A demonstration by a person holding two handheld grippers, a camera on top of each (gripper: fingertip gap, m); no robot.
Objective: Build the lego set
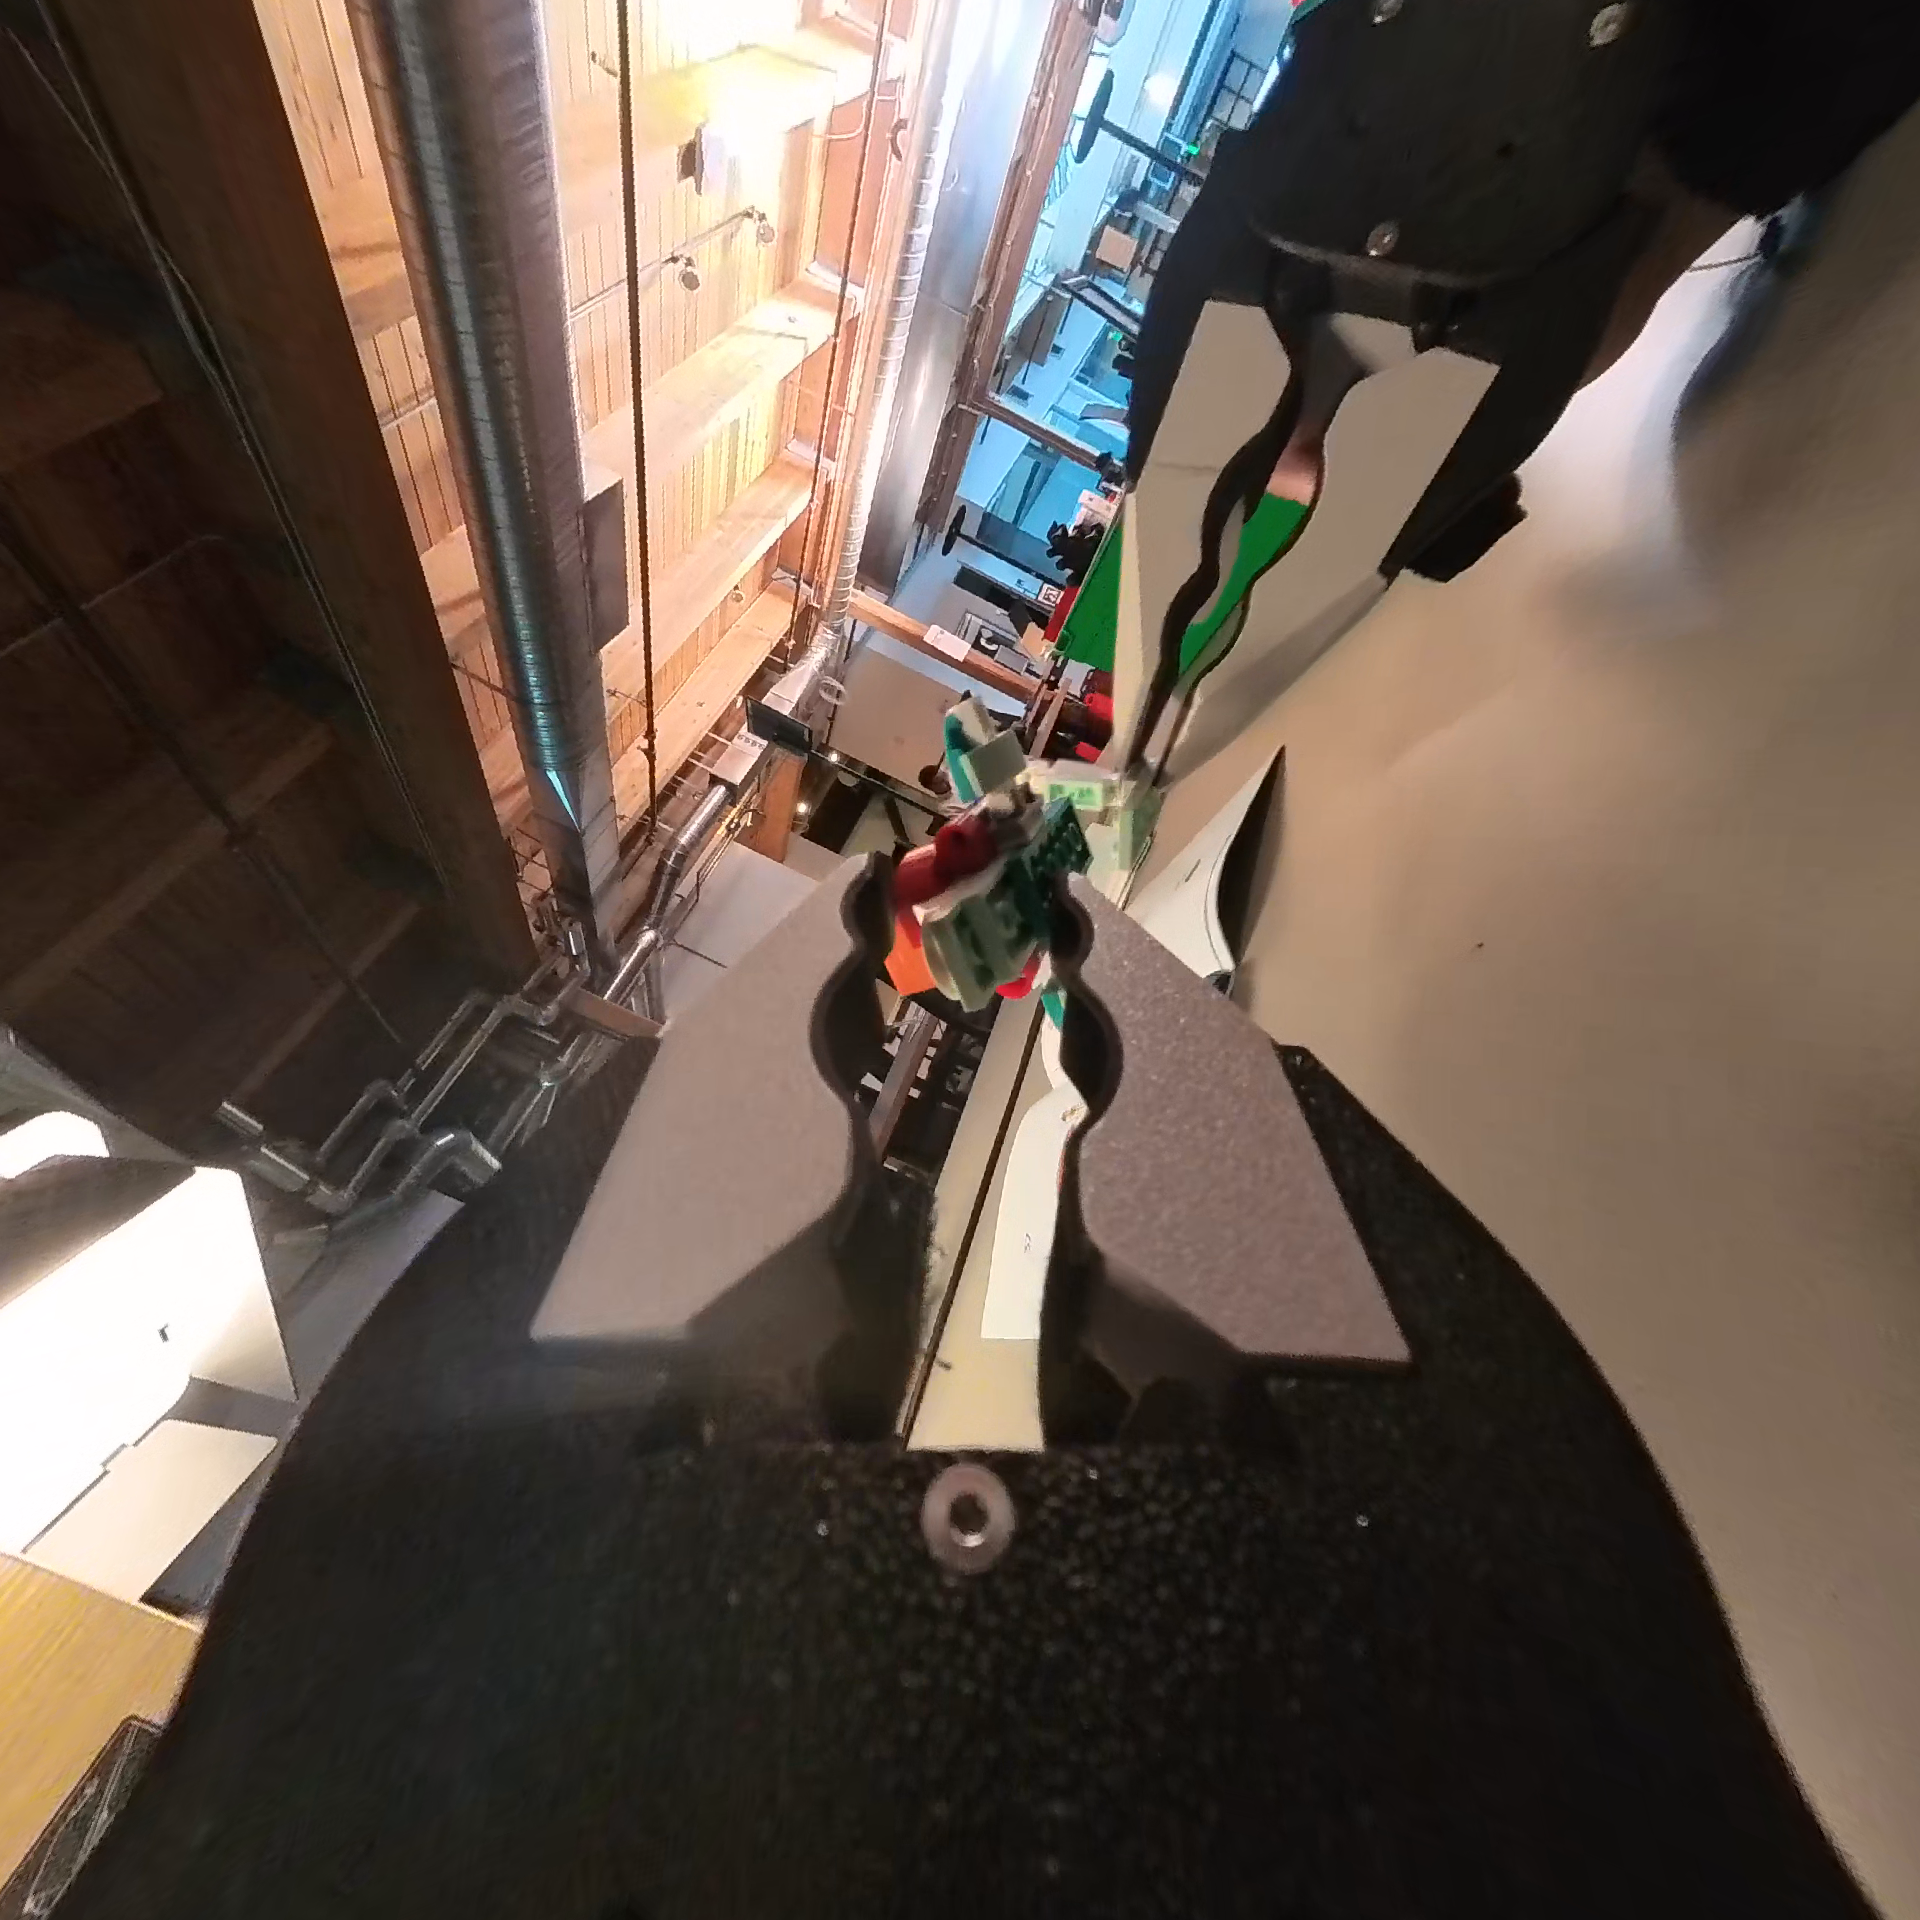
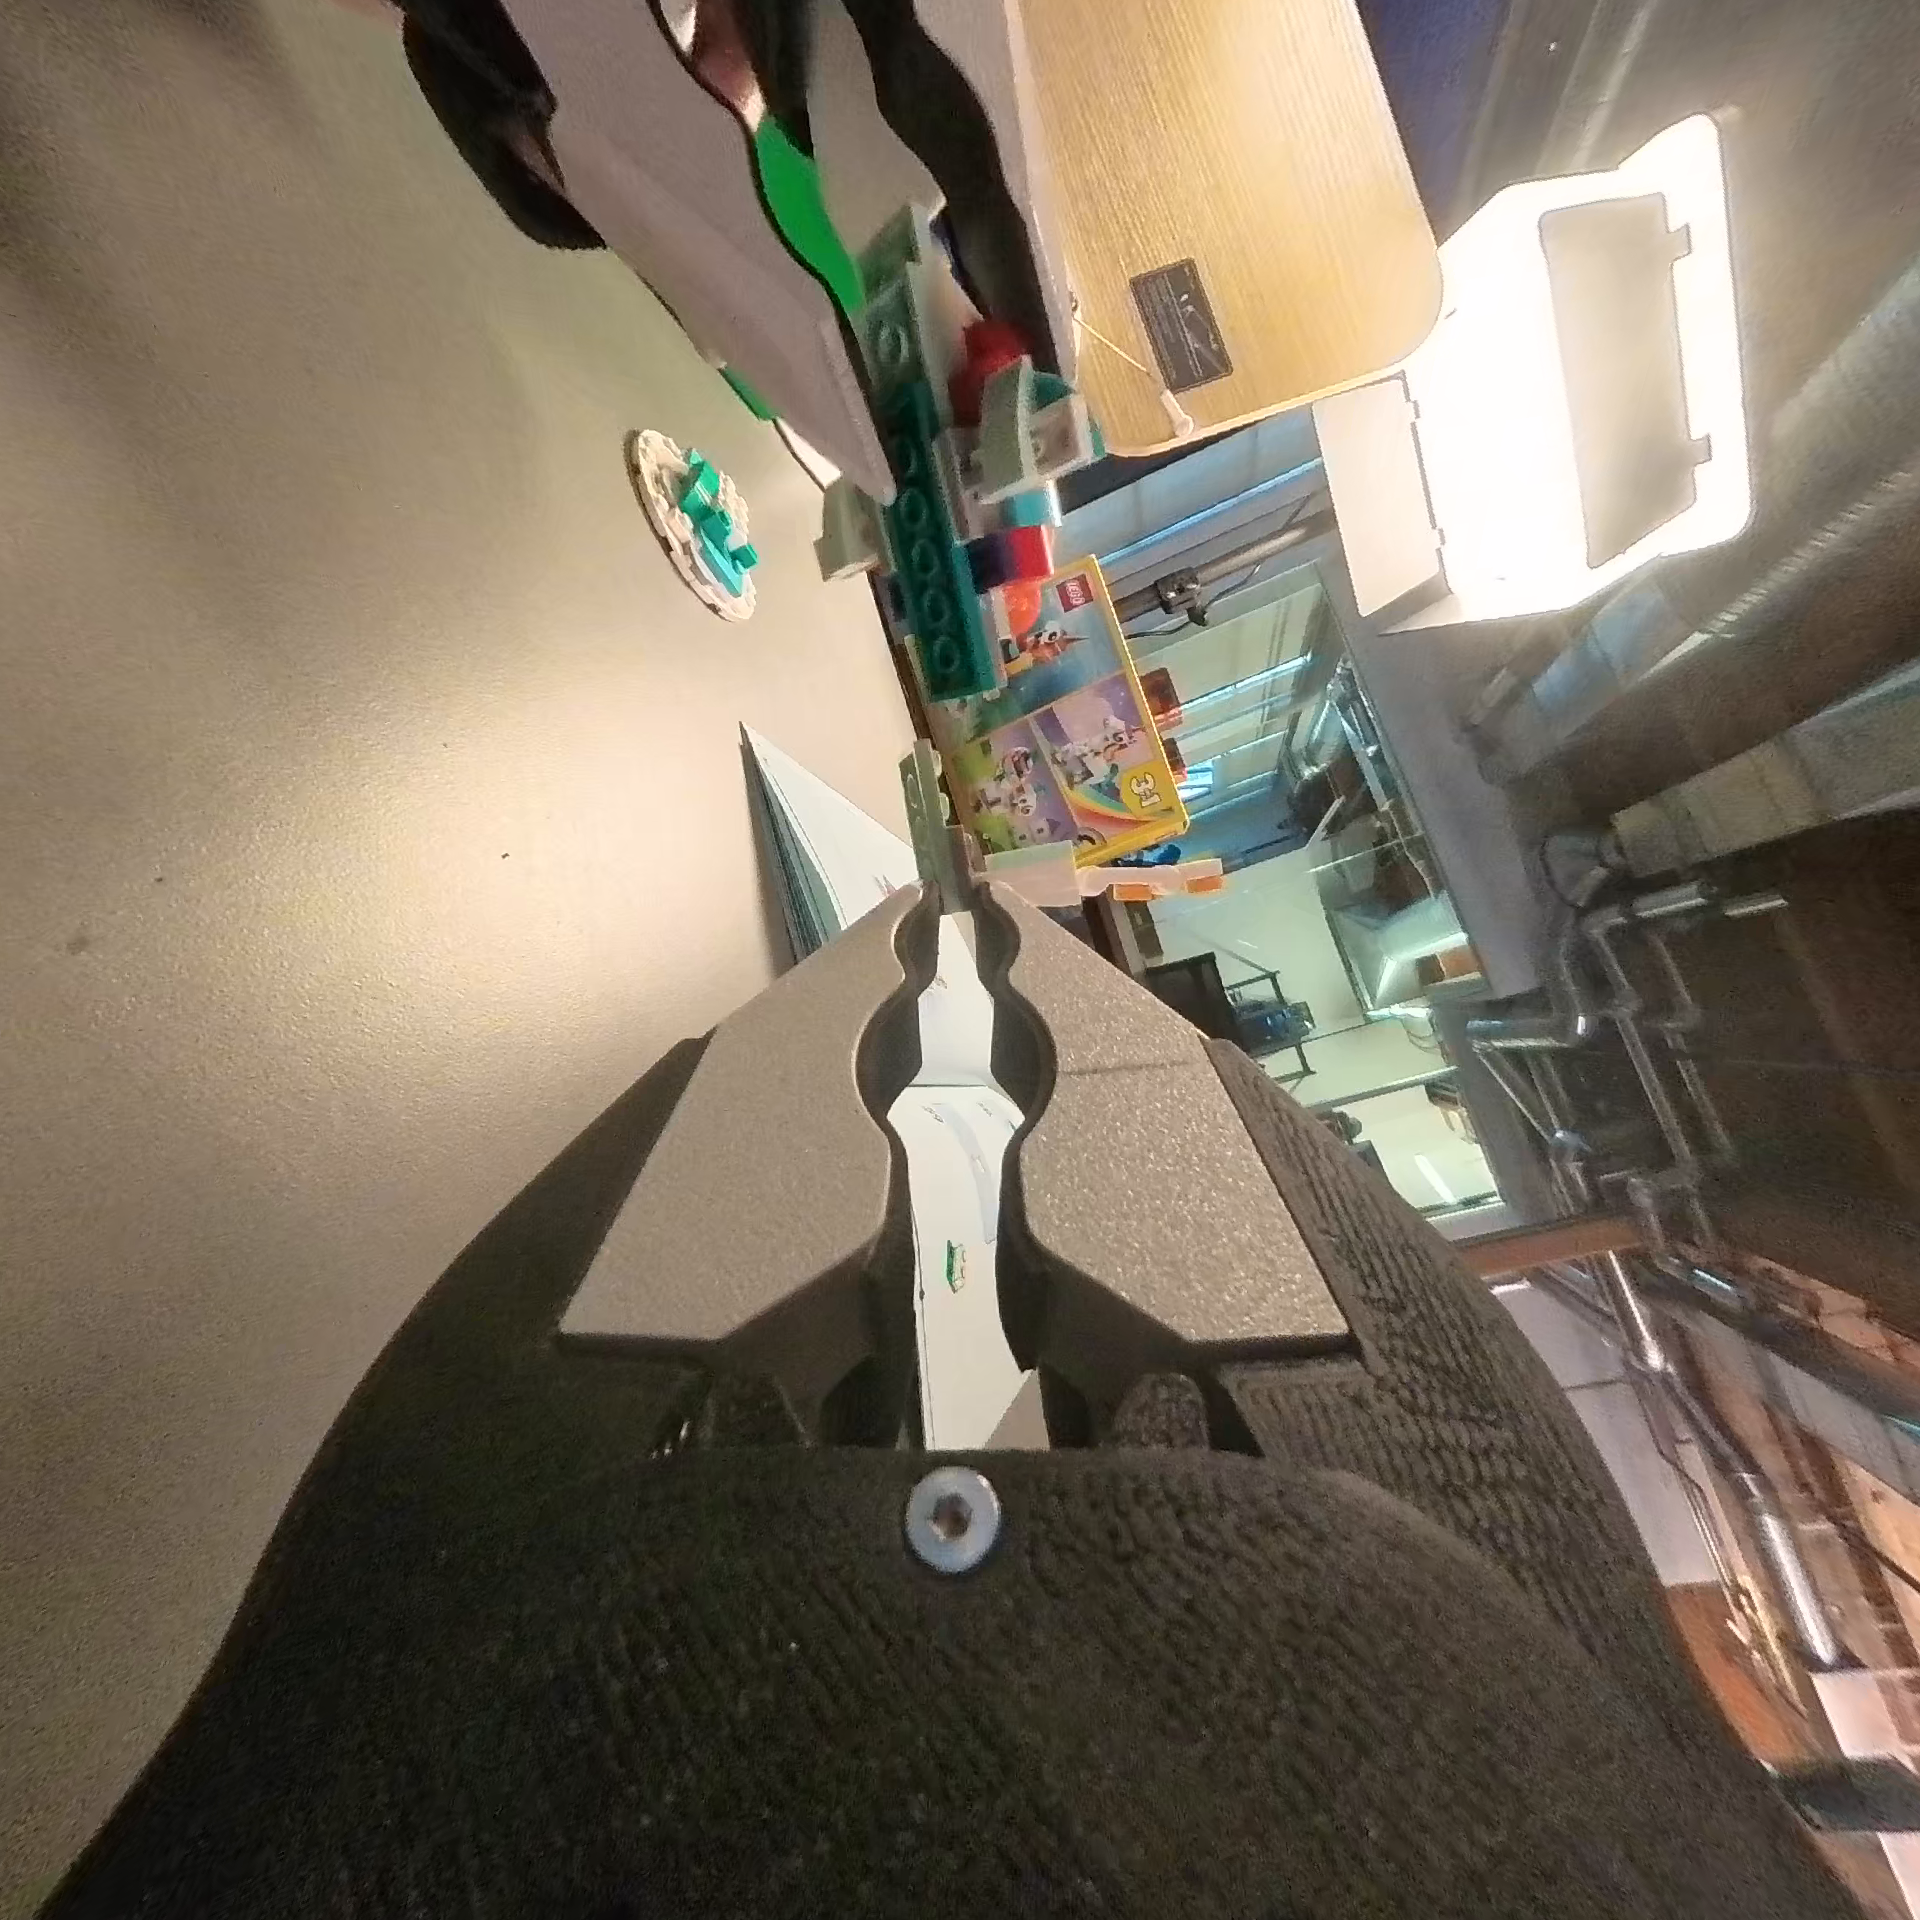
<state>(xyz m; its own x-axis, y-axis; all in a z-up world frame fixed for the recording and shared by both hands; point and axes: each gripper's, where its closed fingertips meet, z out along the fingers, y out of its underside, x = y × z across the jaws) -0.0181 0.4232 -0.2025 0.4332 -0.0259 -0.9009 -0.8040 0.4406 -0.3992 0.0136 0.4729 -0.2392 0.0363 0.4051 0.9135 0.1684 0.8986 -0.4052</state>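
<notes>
My left gripper [image 1: 971,899] is shut on a half-built lego model [image 1: 997,914] of teal plates with red, white and orange parts, held above the table. My right gripper [image 2: 951,899] is shut on a small sub-assembly [image 2: 1039,868] of pale green, white and orange pieces, with a grey-green plate sticking up from the tips. The two are close, tip to tip. In the right wrist view the left gripper [image 2: 956,416] holds the model [image 2: 930,561] with its long teal plate facing me. In the left wrist view the right gripper [image 1: 1148,774] brings its piece [image 1: 1127,821] beside the model.
A round white plate with teal pieces [image 2: 691,520] lies on the beige table [image 2: 312,727]. The open instruction booklet [image 2: 831,831] lies below my right gripper. The yellow-edged lego box [image 2: 1070,727] stands behind. A wooden chair back [image 2: 1226,208] is beyond the table. There is about 8 cm between the tips of the two grippers.
</notes>
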